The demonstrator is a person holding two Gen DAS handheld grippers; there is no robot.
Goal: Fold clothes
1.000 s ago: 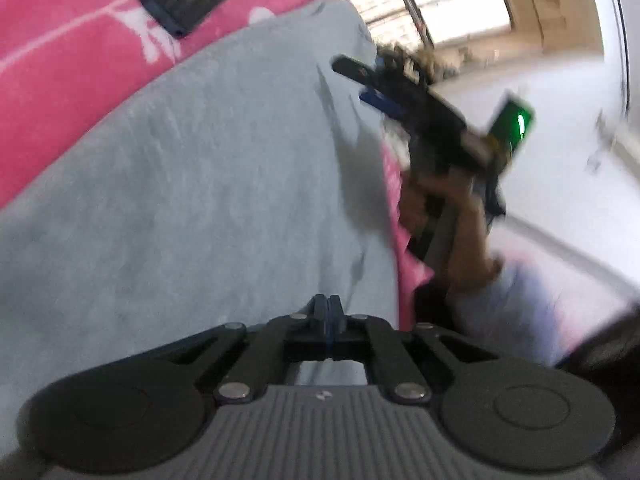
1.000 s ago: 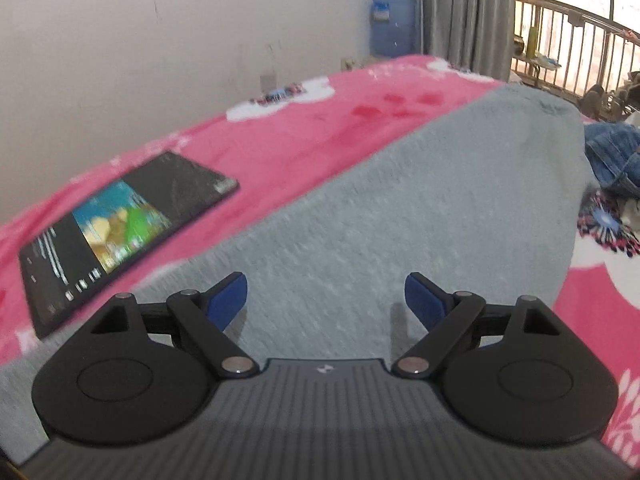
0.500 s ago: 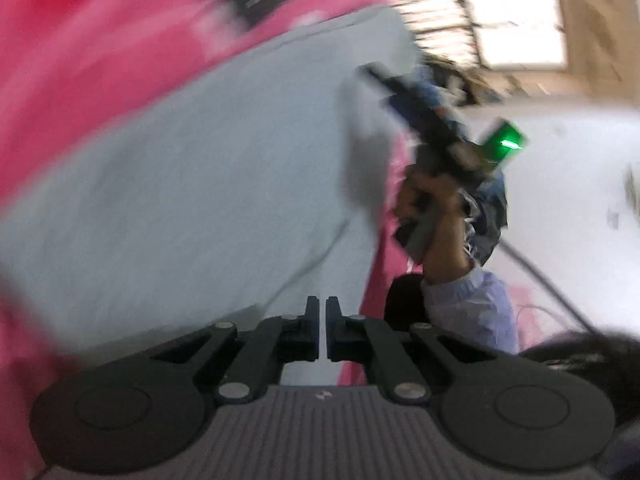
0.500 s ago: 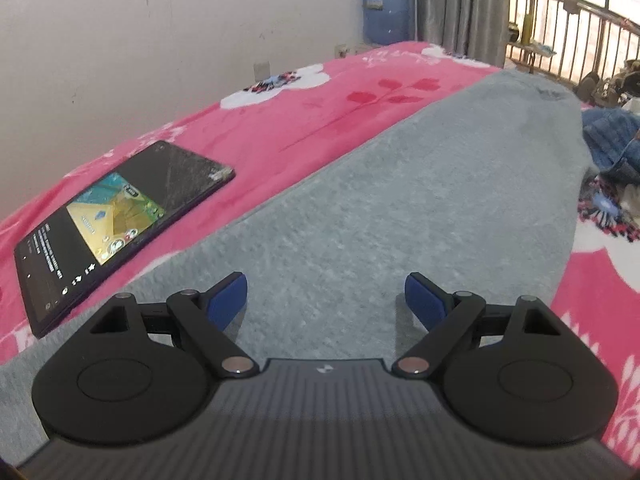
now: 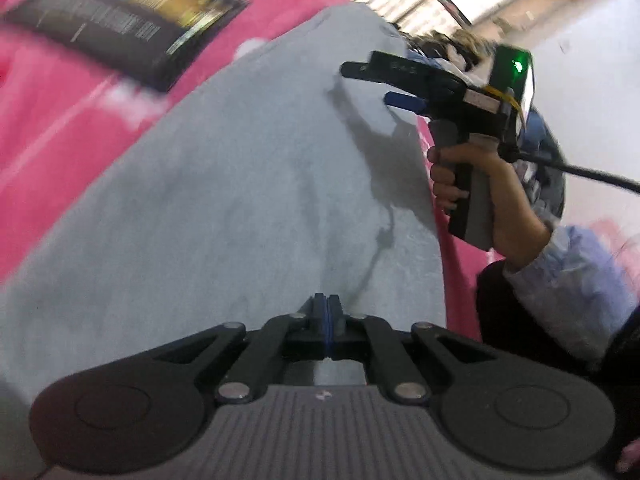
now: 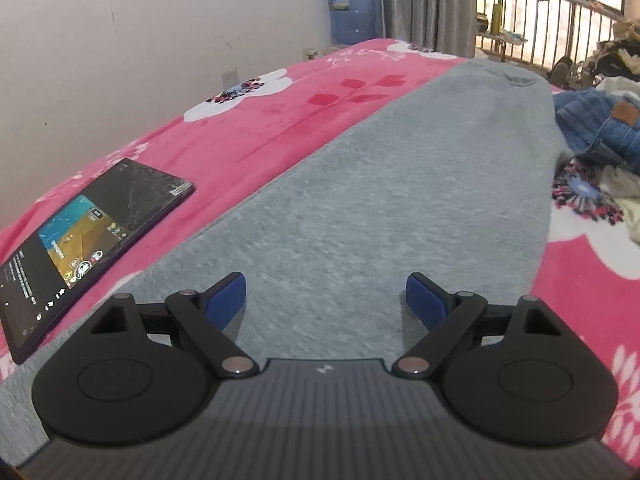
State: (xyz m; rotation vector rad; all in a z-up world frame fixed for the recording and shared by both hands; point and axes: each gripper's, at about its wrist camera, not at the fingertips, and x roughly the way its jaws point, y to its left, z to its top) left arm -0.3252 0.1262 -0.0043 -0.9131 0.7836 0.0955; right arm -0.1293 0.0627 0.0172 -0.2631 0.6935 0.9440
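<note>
The left claw (image 5: 327,322) is pressed together, its two fingers meeting with no gap, low over the near part of a gray garment (image 5: 224,208). If a little cloth is caught between the tips, the picture does not show it clearly. The right claw (image 6: 326,300) is spread wide, and its two blue pads (image 6: 226,298) stand apart above the same gray cloth with nothing between them.

There is one gray garment. It lies flat and long on the bed, over a pink blanket (image 6: 256,128) with white and red flowers, and it reaches from the claws to the far edge. There is one tablet (image 6: 92,240) with a lit screen. It lies on the blanket to the left of the garment, beside it and not on it.

The left wrist view shows what the right one does not: the right claw from the side (image 5: 394,84), held over the right edge of the garment by a hand (image 5: 464,176) in a light blue sleeve (image 5: 568,276), with a green light on its back and a black cable leaving it. This view is blurred, mostly at the tablet (image 5: 124,36).

The right wrist view shows the room: one blue water bottle (image 6: 354,12) by the wall, a gray curtain (image 6: 428,4), a railing before the window, and a pile of clothes with blue jeans (image 6: 600,128) to the right of the garment.
</note>
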